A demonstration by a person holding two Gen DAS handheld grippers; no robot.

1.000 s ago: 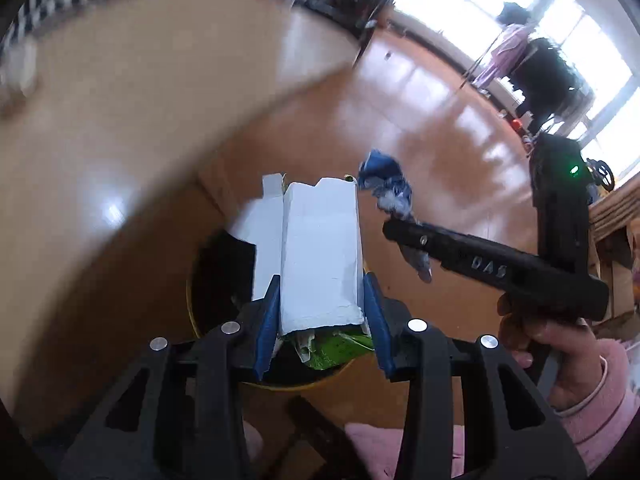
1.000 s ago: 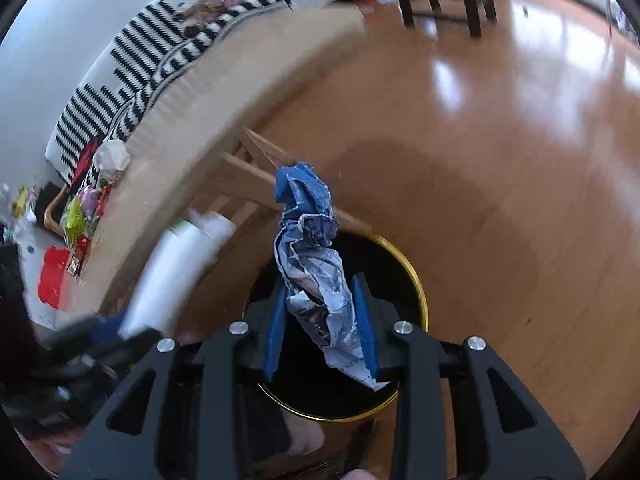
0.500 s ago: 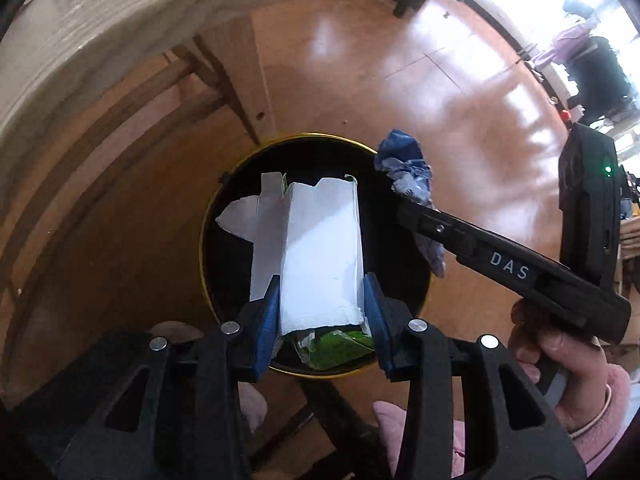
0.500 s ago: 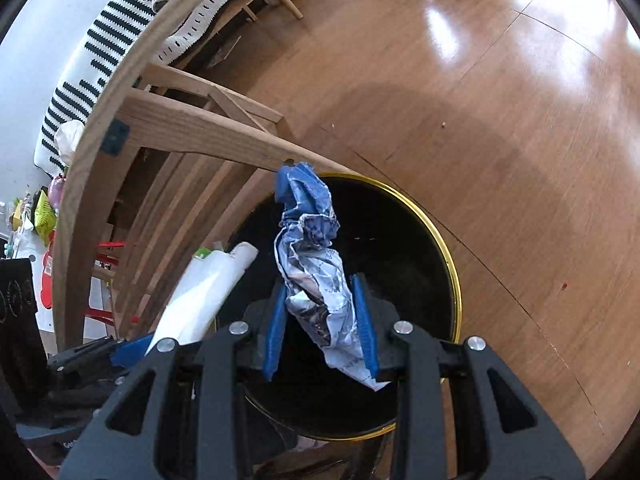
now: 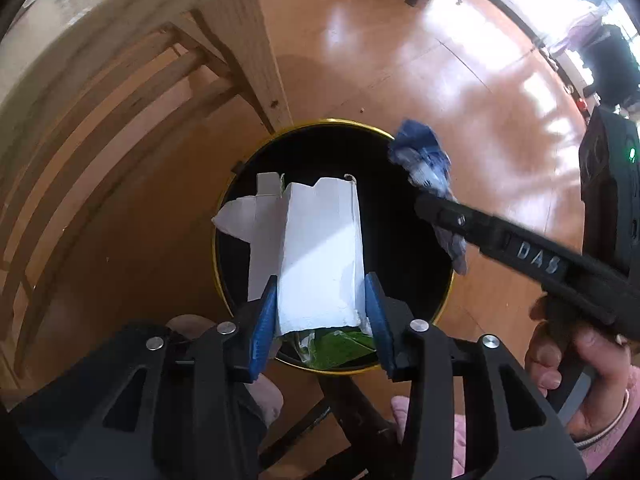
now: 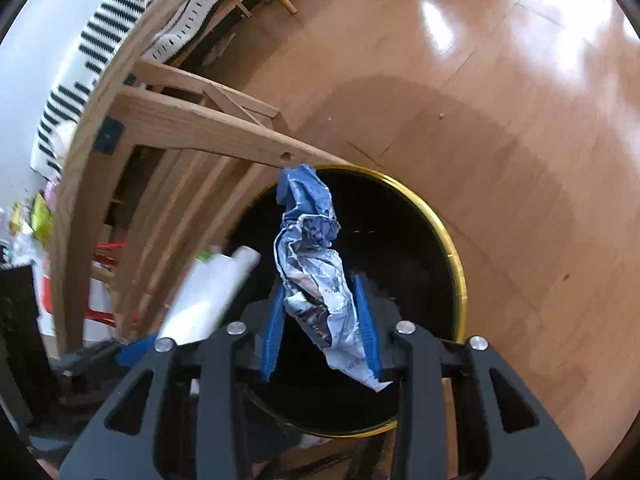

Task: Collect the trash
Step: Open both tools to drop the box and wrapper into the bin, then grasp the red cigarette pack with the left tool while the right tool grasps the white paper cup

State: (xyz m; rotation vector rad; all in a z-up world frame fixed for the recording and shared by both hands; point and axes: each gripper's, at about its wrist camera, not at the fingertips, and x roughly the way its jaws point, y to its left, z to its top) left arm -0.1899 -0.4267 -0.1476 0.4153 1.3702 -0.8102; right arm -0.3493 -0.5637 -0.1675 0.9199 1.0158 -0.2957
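Both grippers have come down over the bin [image 5: 420, 152] since a second ago, when the tabletop was filling the view and the black tub with the gold rim was only half visible. Now they hang right above its mouth, and the jaws on both are opening. So this looks like the drop, for both bits of trash at once.

The left gripper [image 5: 322, 320] has the white torn carton [image 5: 320, 248] between its blue pads. There's a sliver of gap on the right pad, while the left pad looks like it's touching (hard to say if it's pressing). The carton's long axis runs straight out from the fingers, ragged torn end pointing away and down into the bin, with a green wrapper bit [image 5: 340, 346] poking out back near the palm side.

The right gripper [image 6: 320, 320] has the crumpled blue-and-white wrapper [image 6: 312, 264] between its fingers. It's leaning on the right pad, and the left one stands clear of it. Long axis also runs outward past the fingertips, blue end farthest out, whitish tail hanging back by the right finger's base.

Both pieces are over the bin opening, not inside yet. I'd guess they fall clean, though the wrapper's far tip sits near the rim by the wooden table leg [image 6: 208, 132].
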